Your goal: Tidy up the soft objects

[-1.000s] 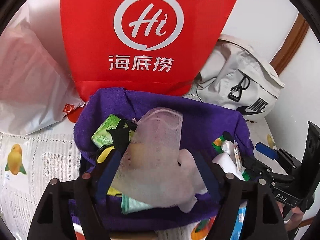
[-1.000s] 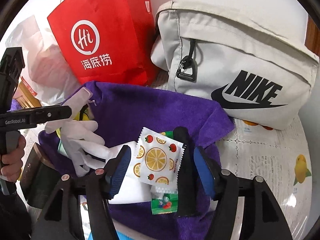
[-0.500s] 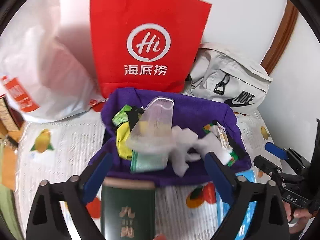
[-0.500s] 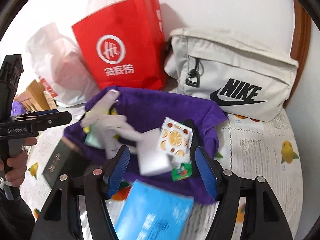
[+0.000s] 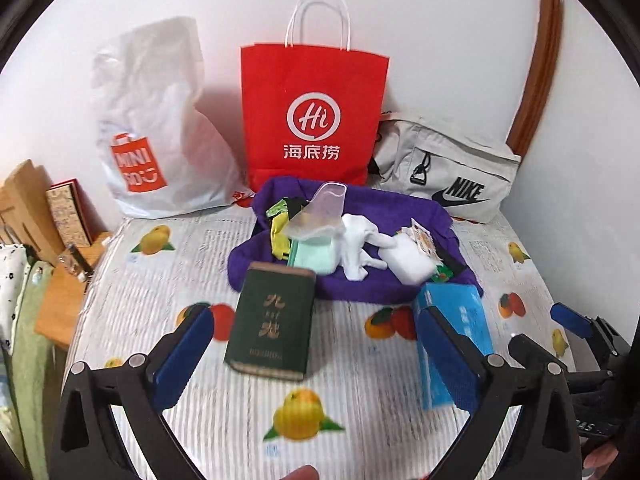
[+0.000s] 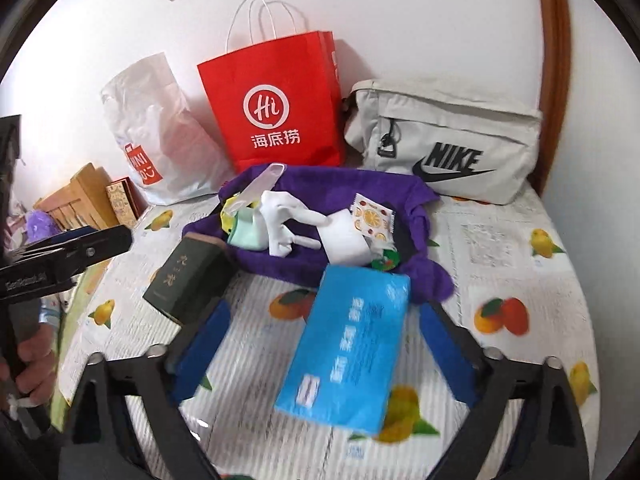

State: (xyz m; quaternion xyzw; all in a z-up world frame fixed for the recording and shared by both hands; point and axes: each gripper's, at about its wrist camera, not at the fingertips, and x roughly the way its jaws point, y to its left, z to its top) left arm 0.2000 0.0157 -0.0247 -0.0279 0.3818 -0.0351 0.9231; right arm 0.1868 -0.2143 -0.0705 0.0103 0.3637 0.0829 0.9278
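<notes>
Soft objects, white glove (image 5: 362, 248) included, lie heaped on the purple towel (image 5: 400, 208) at frame centre. Left gripper (image 5: 320, 344) and right gripper (image 6: 324, 344) are opening wide, holding nothing; next grip should probably pinch one item squarely.

A purple towel (image 5: 384, 280) lies bunched into a shallow nest straight ahead of both hand-held grippers, beyond their open tips. Soft things are heaped in its hollow. A white glove (image 5: 360, 248) sprawls at the middle, fingers splayed. Just left of it sits a folded mint-green cloth (image 5: 314, 254), and on that leans a translucent mesh pouch (image 5: 320, 216), tilted up toward the far side. A yellow-and-black piece (image 5: 280, 232) pokes out at the far left edge; what it is I cannot tell. Right of the glove rests a white sponge-like block (image 6: 344, 240), and a small fruit-printed sachet (image 6: 372, 218) lies against its far end.
</notes>
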